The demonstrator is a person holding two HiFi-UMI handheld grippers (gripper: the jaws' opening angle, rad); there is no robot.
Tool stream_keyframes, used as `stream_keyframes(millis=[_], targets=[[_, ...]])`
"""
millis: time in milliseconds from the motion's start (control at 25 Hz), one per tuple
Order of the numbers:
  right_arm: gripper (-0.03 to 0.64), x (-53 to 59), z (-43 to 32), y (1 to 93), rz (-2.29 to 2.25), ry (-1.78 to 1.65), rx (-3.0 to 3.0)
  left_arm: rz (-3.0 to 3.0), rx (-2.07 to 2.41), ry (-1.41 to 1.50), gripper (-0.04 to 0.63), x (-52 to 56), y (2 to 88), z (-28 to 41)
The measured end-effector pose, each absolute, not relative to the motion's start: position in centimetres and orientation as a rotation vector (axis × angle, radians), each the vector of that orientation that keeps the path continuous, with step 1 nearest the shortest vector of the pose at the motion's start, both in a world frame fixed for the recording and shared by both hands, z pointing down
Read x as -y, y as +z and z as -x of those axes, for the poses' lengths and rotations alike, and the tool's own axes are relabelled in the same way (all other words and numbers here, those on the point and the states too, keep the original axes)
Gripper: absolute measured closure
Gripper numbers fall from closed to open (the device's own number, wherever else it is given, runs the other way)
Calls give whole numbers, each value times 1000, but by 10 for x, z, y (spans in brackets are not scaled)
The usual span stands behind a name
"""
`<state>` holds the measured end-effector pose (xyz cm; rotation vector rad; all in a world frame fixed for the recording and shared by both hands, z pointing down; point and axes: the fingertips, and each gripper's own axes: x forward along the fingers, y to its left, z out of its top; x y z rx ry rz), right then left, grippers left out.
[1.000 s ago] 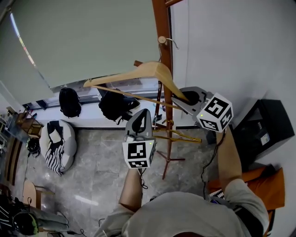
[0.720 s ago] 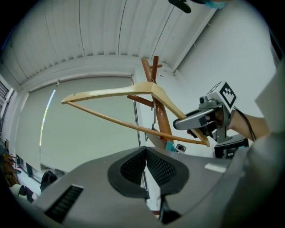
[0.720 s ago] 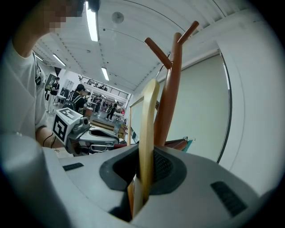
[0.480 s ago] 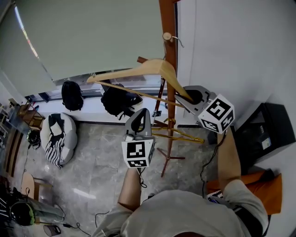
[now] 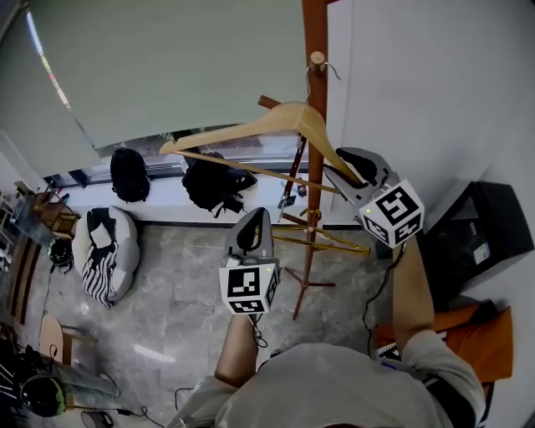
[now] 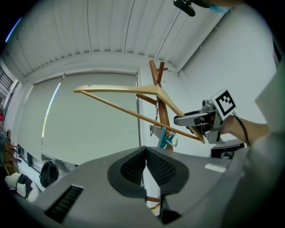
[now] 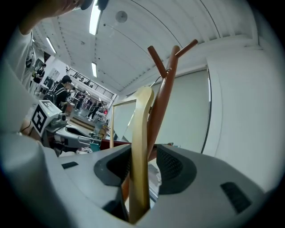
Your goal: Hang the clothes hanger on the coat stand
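The clothes hanger lies within the right gripper, jaws opening.

I count one wooden hanger and one coat stand in front of me. Far off to the left there are two bags, the left backpack and the right backpack, with one beanbag nearer. On my right I count one black box.

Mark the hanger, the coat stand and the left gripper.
hanger (image 5: 267,119): head view, upper wooden arm.
coat stand (image 5: 315,25): head view, upper pole.
left gripper (image 6: 145,156): left gripper view, between shut jaws.
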<state>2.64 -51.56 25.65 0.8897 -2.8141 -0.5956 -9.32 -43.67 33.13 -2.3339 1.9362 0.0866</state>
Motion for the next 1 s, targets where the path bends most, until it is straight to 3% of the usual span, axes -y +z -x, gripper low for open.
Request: stream_keyframes(millis=[280,1000], targets=[[414,512,-40,244,-1128,-783,2697,2378,-1908,69,584,423,337,93],[397,462,-67,205,-1270,-832,2749,2432,-1846,141,584,380,338,91]])
